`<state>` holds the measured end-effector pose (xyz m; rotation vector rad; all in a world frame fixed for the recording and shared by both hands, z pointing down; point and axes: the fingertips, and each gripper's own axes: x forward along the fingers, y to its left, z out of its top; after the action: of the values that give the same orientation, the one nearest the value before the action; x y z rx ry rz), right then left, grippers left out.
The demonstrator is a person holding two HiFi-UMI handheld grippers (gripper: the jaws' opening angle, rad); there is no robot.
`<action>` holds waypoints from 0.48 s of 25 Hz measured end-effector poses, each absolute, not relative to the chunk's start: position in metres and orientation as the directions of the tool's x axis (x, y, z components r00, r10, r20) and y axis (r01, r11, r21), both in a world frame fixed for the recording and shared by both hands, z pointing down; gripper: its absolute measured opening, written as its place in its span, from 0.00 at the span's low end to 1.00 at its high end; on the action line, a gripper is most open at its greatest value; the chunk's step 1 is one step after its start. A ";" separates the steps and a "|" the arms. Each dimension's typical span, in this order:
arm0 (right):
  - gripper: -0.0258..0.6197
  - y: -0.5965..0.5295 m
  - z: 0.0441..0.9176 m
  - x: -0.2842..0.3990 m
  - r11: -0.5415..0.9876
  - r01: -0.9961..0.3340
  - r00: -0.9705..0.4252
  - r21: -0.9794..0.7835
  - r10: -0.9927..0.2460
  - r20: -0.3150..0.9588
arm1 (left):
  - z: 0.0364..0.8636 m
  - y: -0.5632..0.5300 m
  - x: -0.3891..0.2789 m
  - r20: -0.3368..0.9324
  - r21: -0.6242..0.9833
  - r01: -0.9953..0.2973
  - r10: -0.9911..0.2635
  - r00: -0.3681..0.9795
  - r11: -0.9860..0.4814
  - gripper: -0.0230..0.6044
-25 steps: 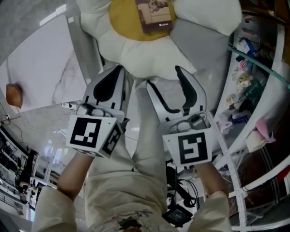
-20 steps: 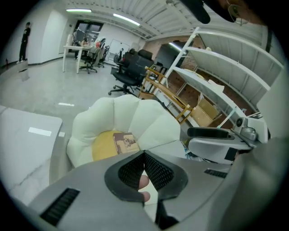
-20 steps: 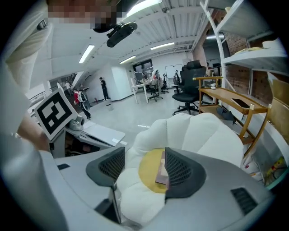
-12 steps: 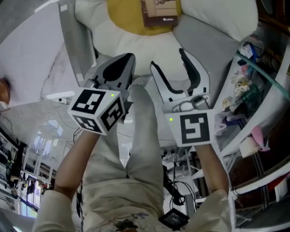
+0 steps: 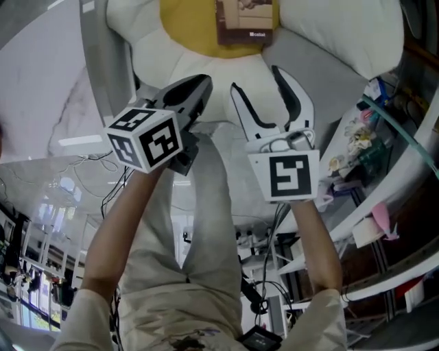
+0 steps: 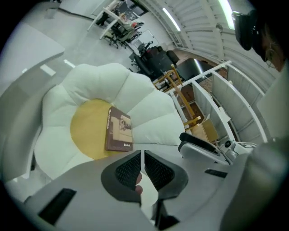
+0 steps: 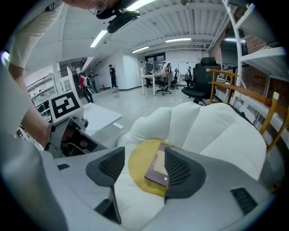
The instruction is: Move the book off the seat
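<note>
A brown book (image 5: 245, 20) lies flat on the yellow centre of a white flower-shaped seat cushion (image 5: 206, 68). In the left gripper view the book (image 6: 119, 130) rests ahead of the jaws on the cushion (image 6: 90, 94). My left gripper (image 5: 199, 86) is shut with nothing between its jaws, short of the cushion's near edge. My right gripper (image 5: 266, 79) stands open over the cushion's near petals, a little short of the book. In the right gripper view the book (image 7: 158, 167) shows between the open jaws, partly hidden behind the right one.
A grey chair frame (image 5: 103, 62) borders the cushion on the left. Shelving (image 5: 384, 137) with small items stands at the right. A wooden rack (image 7: 253, 97) rises behind the cushion. Cables (image 5: 274, 226) hang below my arms.
Both grippers have moved forward toward the cushion and book. The left gripper has turned so its marker cube shows another face. The jaws kept their states.
</note>
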<state>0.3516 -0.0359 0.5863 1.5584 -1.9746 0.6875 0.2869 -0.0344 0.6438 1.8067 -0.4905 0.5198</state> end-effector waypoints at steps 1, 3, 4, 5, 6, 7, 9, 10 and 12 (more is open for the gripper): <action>0.44 -0.037 0.593 0.352 0.206 -0.976 -0.196 -0.067 -0.707 0.680 | 0.652 -0.033 0.289 0.567 0.788 -0.563 -0.064 0.821 -0.250 0.06; 0.44 -0.039 0.606 0.354 0.206 -0.976 -0.194 -0.065 -0.705 0.682 | 0.668 -0.033 0.292 0.561 0.802 -0.560 -0.061 0.826 -0.207 0.06; 0.44 -0.040 0.612 0.355 0.206 -0.976 -0.194 -0.066 -0.703 0.685 | 0.675 -0.033 0.293 0.560 0.806 -0.560 -0.062 0.826 -0.192 0.06; 0.44 -0.041 0.617 0.355 0.208 -0.976 -0.196 -0.066 -0.699 0.688 | 0.682 -0.033 0.294 0.557 0.810 -0.559 -0.065 0.828 -0.177 0.06; 0.44 -0.041 0.624 0.355 0.211 -0.975 -0.197 -0.066 -0.694 0.693 | 0.688 -0.035 0.295 0.551 0.816 -0.554 -0.069 0.832 -0.163 0.06; 0.44 -0.042 0.630 0.356 0.216 -0.974 -0.198 -0.064 -0.689 0.697 | 0.694 -0.036 0.296 0.546 0.821 -0.550 -0.073 0.835 -0.152 0.06; 0.44 -0.043 0.643 0.356 0.228 -0.972 -0.201 -0.057 -0.678 0.707 | 0.707 -0.038 0.296 0.538 0.828 -0.543 -0.079 0.840 -0.139 0.07; 0.44 -0.043 0.650 0.356 0.235 -0.970 -0.203 -0.055 -0.670 0.714 | 0.713 -0.038 0.296 0.530 0.835 -0.536 -0.078 0.844 -0.127 0.11; 0.44 -0.042 0.664 0.356 0.249 -0.967 -0.208 -0.055 -0.647 0.734 | 0.724 -0.038 0.295 0.515 0.849 -0.521 -0.078 0.854 -0.089 0.17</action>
<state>0.3559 -0.0415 0.6644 1.4650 -1.9380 0.7046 0.2949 -0.0381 0.7240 1.6357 -0.4753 0.3930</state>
